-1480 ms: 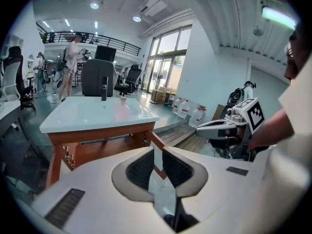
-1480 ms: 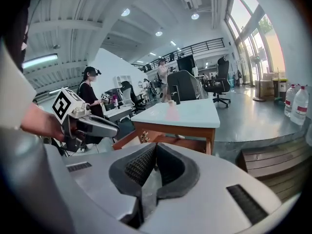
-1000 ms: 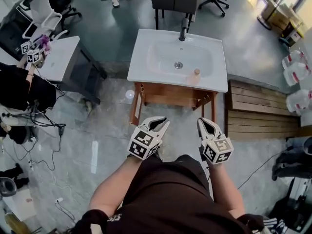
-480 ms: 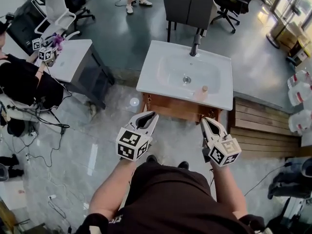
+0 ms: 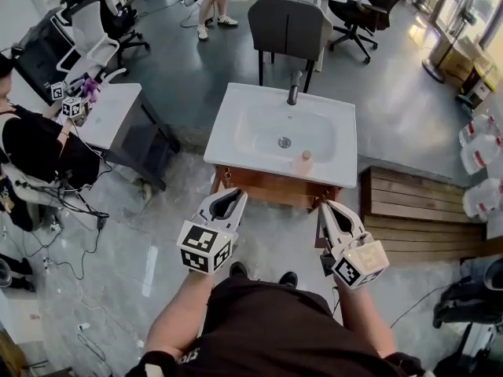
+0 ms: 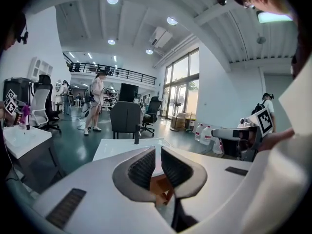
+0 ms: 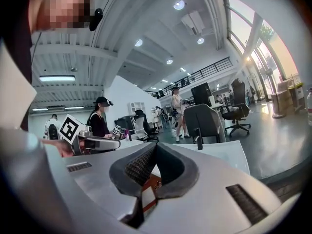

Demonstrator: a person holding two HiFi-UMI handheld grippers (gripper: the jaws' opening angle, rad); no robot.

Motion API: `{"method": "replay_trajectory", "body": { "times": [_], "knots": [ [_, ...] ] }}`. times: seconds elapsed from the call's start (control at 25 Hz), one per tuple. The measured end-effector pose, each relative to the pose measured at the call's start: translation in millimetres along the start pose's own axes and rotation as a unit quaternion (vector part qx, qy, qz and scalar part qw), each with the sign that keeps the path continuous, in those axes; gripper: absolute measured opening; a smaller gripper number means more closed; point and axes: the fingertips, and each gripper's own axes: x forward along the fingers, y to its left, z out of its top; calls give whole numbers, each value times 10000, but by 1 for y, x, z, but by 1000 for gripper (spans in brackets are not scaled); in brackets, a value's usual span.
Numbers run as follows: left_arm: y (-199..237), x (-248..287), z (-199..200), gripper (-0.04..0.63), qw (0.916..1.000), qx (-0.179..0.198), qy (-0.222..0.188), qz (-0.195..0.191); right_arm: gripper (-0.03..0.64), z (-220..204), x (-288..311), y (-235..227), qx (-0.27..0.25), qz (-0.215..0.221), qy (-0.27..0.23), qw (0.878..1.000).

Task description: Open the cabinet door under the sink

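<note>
A white sink (image 5: 236, 104) with a black faucet (image 5: 293, 86) sits on a wooden cabinet (image 5: 271, 185) in the middle of the head view. A small tan object (image 5: 305, 158) stands on the sink's front rim. My left gripper (image 5: 238, 195) hovers in front of the cabinet's left corner. Its jaws have just been closing to a narrow gap with nothing between them. My right gripper (image 5: 324, 205) hangs by the right corner, shut on nothing. The left gripper (image 6: 158, 149) looks across the sink top (image 6: 122, 147), and so does the right gripper (image 7: 155, 145). Neither touches the cabinet.
A grey chair (image 5: 289, 23) stands behind the sink. At the left is a white table (image 5: 106, 112) with a seated person (image 5: 31, 144) and floor cables. A wooden slatted platform (image 5: 409, 203) and water jugs (image 5: 481, 144) are at the right.
Both grippers have risen and now point more level, staying in front of the cabinet. The left jaws stand a little narrower. The head view has shifted, showing more of the room behind the sink.
</note>
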Motion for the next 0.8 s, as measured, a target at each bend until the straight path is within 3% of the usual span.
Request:
{"method": "replay_trajectory", "body": {
  "times": [0.48, 0.8],
  "knots": [
    [-25, 1, 25, 49, 9997, 110, -183, 124, 11, 39, -36, -5, -388, -27, -467, 9982],
    [-33, -3, 28, 48, 9992, 235, -221, 229, 11, 17, -52, -15, -587, -115, -144, 9981]
  ]
}}
